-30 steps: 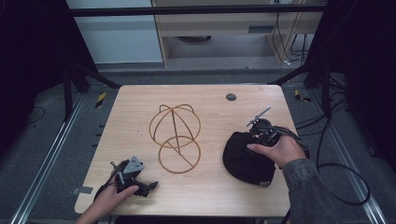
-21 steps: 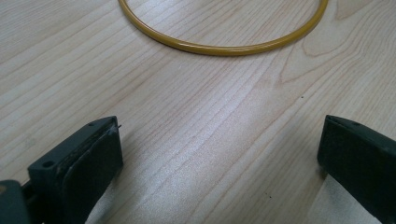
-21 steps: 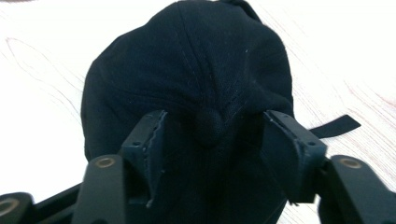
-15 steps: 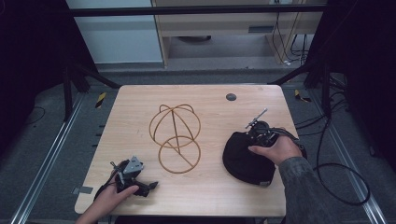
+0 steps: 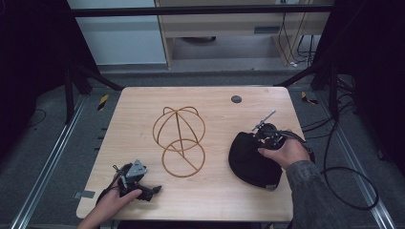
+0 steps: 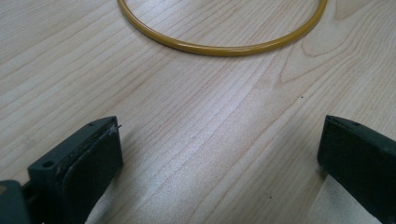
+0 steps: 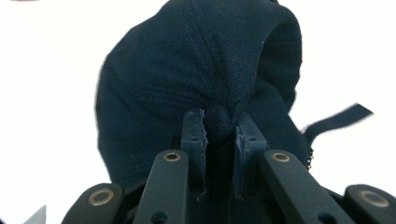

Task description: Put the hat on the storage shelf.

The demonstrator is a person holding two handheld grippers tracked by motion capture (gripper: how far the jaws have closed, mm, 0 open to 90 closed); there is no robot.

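While the pale wooden table (image 5: 215,200) takes up the middle of the high view, with grey floor and metal rails around it, the largest thing standing on it is a golden-brown wire frame (image 5: 179,140) made of a domed cage of curved hoops above a flat round base ring, placed near the table's centre. To its right, close to the table's right edge, lies a black fabric cap (image 5: 248,160), crumpled into a soft mound with a thin strap trailing from one side in the right gripper view. The person's right hand (image 5: 282,152), in a grey sleeve, rests at the cap's far right side and holds the right gripper (image 7: 219,135), whose two black jaws are clenched on a bunched fold of the cap's cloth, the fold squeezed between the pads. Near the table's front left corner the person's left hand (image 5: 112,202) holds the left gripper (image 5: 136,179), topped by its grey three-cornered plate; its jaws stand wide apart with nothing between them, low over bare wood, well apart from the cap. In the left gripper view the base ring's yellow-brown curve crosses the top, ahead of the jaws. A small dark round disc (image 5: 236,99) sits near the table's far edge.
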